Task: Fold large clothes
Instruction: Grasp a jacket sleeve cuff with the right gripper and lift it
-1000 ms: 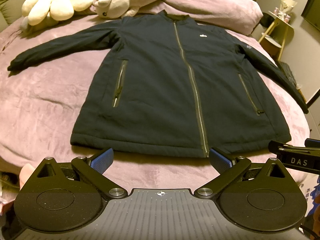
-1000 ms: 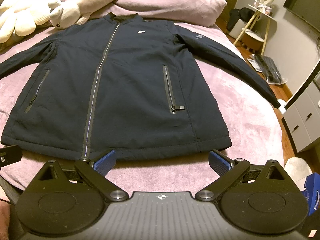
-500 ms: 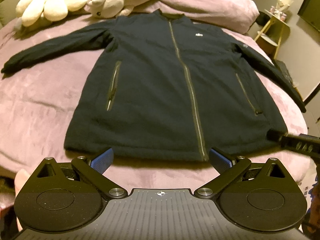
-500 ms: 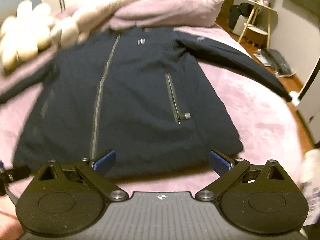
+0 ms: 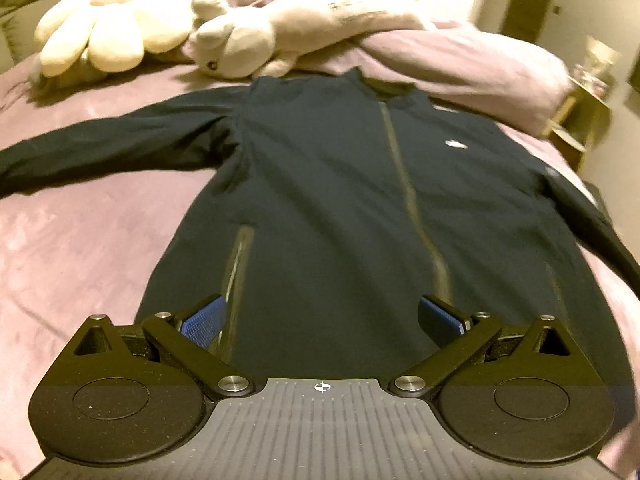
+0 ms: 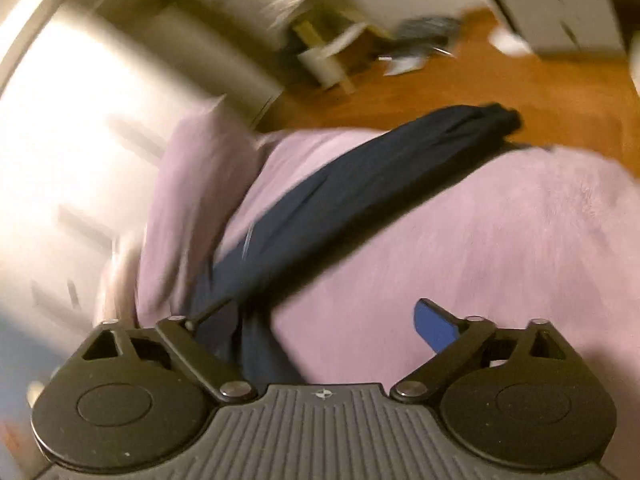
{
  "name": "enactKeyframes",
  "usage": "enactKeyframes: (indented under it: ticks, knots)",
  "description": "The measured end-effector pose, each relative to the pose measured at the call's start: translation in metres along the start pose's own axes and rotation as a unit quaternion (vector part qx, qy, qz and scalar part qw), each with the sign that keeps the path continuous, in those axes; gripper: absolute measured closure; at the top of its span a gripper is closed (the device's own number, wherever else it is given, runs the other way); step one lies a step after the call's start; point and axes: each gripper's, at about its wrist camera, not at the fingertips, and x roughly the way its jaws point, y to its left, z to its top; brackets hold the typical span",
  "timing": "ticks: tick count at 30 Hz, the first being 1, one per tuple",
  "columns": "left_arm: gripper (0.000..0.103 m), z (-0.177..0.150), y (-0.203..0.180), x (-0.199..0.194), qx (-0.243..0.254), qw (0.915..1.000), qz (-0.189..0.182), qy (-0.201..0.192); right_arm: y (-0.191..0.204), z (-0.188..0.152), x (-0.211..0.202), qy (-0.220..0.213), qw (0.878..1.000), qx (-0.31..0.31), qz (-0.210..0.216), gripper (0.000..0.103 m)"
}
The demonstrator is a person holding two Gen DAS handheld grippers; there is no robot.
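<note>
Lying ahead of right gripper (image 6: 336, 320), sleeve (image 6: 360, 184) runs diagonally away along bed (image 6: 500, 240); fingers wide, empty; left gripper (image 5: 322, 318) likewise wide over jacket (image 5: 340, 200).

jacket (image 5: 340, 208): 1 | plush toys (image 5: 112, 36): 2 | pillow (image 5: 472, 68): 1

The left wrist view looks low along the jacket (image 5: 340, 208) toward the pillows (image 5: 460, 64); the right wrist view, blurred, faces its sleeve (image 6: 360, 184) and floor (image 6: 500, 80).
</note>
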Motion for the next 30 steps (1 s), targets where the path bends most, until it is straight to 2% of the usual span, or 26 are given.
enactKeyframes:
  ticks: [1, 3, 5, 8, 11, 13, 14, 15, 18, 20, 22, 24, 27, 28, 30]
  knots:
    - [0.0, 0.005, 0.001, 0.012, -0.007, 0.9999, 0.007, 0.002, -0.011, 0.009, 0.011, -0.005, 0.999, 0.036, -0.007, 0.024]
    - [0.0, 0.011, 0.003, 0.032, -0.017, 0.9996, 0.022, 0.007, -0.032, 0.026, 0.032, -0.013, 0.995, 0.095, -0.013, 0.049]
    - [0.0, 0.016, 0.004, 0.048, -0.022, 0.9991, 0.034, 0.014, -0.047, 0.036, 0.051, -0.024, 0.991, 0.132, -0.021, 0.053]
    - [0.0, 0.016, 0.006, 0.064, -0.013, 0.9984, 0.051, 0.017, -0.059, 0.044, 0.068, -0.053, 0.984, 0.169, -0.007, 0.053]
    - [0.0, 0.012, 0.01, 0.079, -0.011, 0.9971, 0.065, 0.038, -0.067, 0.048, 0.086, -0.072, 0.977, 0.201, -0.008, 0.057]
    - [0.0, 0.009, 0.013, 0.085, -0.009, 0.9968, 0.067, 0.042, -0.069, 0.05, 0.095, -0.079, 0.975, 0.207, -0.022, 0.068]
    - [0.0, 0.007, 0.014, 0.085, -0.006, 0.997, 0.068, 0.038, -0.07, 0.054, 0.098, -0.077, 0.976, 0.2, -0.037, 0.081]
    - [0.0, 0.005, 0.014, 0.085, -0.005, 0.997, 0.068, 0.036, -0.067, 0.055, 0.103, -0.073, 0.979, 0.183, -0.056, 0.087]
    - [0.0, 0.004, 0.017, 0.087, -0.009, 0.9972, 0.062, 0.04, -0.036, 0.062, 0.106, -0.074, 0.986, 0.109, -0.103, 0.089]
    - [0.0, 0.006, 0.022, 0.088, -0.019, 0.9973, 0.051, 0.05, -0.004, 0.061, 0.1, -0.094, 0.986, 0.035, -0.136, 0.09]
    - [0.0, 0.008, 0.027, 0.088, -0.027, 0.9975, 0.039, 0.053, 0.036, 0.058, 0.093, -0.123, 0.983, -0.034, -0.135, 0.091]
    - [0.0, 0.006, 0.029, 0.087, -0.019, 0.9981, 0.031, 0.049, 0.083, 0.045, 0.086, -0.138, 0.977, -0.12, -0.105, 0.091]
    - [0.0, 0.004, 0.027, 0.085, 0.003, 0.9985, 0.024, 0.049, 0.156, 0.003, 0.086, -0.114, 0.963, -0.242, -0.032, 0.091]
    - [0.0, 0.004, 0.027, 0.084, 0.005, 0.9983, 0.027, 0.052, 0.179, -0.018, 0.088, -0.097, 0.954, -0.284, -0.007, 0.091]
    - [0.0, 0.007, 0.026, 0.081, -0.005, 0.998, 0.03, 0.056, 0.215, -0.065, 0.092, -0.063, 0.927, -0.368, 0.038, 0.09]
